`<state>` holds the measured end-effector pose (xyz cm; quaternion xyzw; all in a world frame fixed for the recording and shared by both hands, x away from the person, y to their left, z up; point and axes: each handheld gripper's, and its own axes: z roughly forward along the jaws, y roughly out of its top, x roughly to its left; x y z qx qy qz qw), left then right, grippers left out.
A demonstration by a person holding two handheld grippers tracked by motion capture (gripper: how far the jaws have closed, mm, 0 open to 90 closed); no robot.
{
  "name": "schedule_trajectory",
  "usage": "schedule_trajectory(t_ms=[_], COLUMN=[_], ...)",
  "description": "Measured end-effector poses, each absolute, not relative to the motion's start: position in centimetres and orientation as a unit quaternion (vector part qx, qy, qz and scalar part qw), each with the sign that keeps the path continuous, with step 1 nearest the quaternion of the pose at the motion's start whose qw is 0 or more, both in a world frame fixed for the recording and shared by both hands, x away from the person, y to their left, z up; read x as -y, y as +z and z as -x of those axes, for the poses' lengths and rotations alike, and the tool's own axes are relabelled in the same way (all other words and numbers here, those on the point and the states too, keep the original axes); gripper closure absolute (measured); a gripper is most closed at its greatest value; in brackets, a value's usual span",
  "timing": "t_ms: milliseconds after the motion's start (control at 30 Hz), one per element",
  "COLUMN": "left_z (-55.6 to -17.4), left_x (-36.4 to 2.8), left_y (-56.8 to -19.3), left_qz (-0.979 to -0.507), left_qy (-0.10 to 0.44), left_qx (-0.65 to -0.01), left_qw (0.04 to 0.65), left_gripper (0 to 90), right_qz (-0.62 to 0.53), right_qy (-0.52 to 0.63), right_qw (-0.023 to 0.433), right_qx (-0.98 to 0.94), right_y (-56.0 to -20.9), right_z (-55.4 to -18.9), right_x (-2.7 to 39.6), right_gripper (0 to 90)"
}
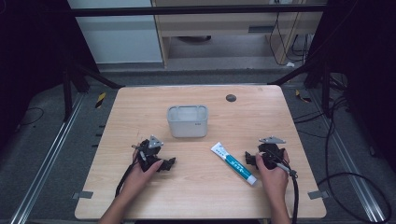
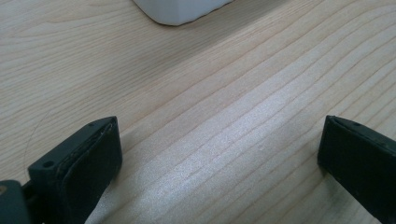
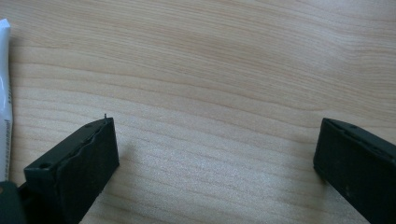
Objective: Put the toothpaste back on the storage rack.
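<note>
Dark curtains and a grey floor with loose cables surround the wooden bench [image 1: 196, 186], which carries one grey-white container [image 1: 187, 121] near its middle and one white tube [image 1: 233, 163] with green print, lying flat and slanted, closer to the person. The right tool [image 1: 252, 159] rests on the bench just beside the tube, on its right, and its jaws stand wide apart with nothing between them; in the right gripper view the tube [image 3: 4, 93] is at the left edge, outside the jaws. The left tool [image 1: 169, 163] also rests released and holds nothing, in front of the container. There are two tools, one tube, one container. As a judgement, the tube is low and smooth, so a grip that comes too high could slide over it or push it away; a squeeze on its soft body could deform it.
</note>
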<state>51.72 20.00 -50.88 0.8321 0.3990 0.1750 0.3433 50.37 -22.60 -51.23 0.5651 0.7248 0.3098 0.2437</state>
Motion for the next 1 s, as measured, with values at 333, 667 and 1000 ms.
schedule_trajectory(t_ms=[333, 667, 1000], left_z=[-51.7, -51.6, -51.6], left_x=[-20.0, -20.0, -20.0], left_y=[-50.9, -50.9, -50.9], left_qz=[-0.832, -0.831, -0.832], left_qy=[0.175, 0.176, 0.176], left_qx=[-0.399, -0.400, -0.400], left_qw=[0.343, 0.343, 0.342], left_gripper=[0.0, 0.0, 0.0], right_qz=[-0.565, -0.560, -0.501], right_qy=[0.310, 0.307, 0.280], right_qw=[0.243, 0.238, 0.242], right_qx=[-0.725, -0.731, -0.782], right_y=[-51.2, -50.9, -45.4], right_z=[-50.3, -50.3, -48.3], right_x=[22.6, 22.7, 20.2], right_gripper=[0.4, 9.3, 13.8])
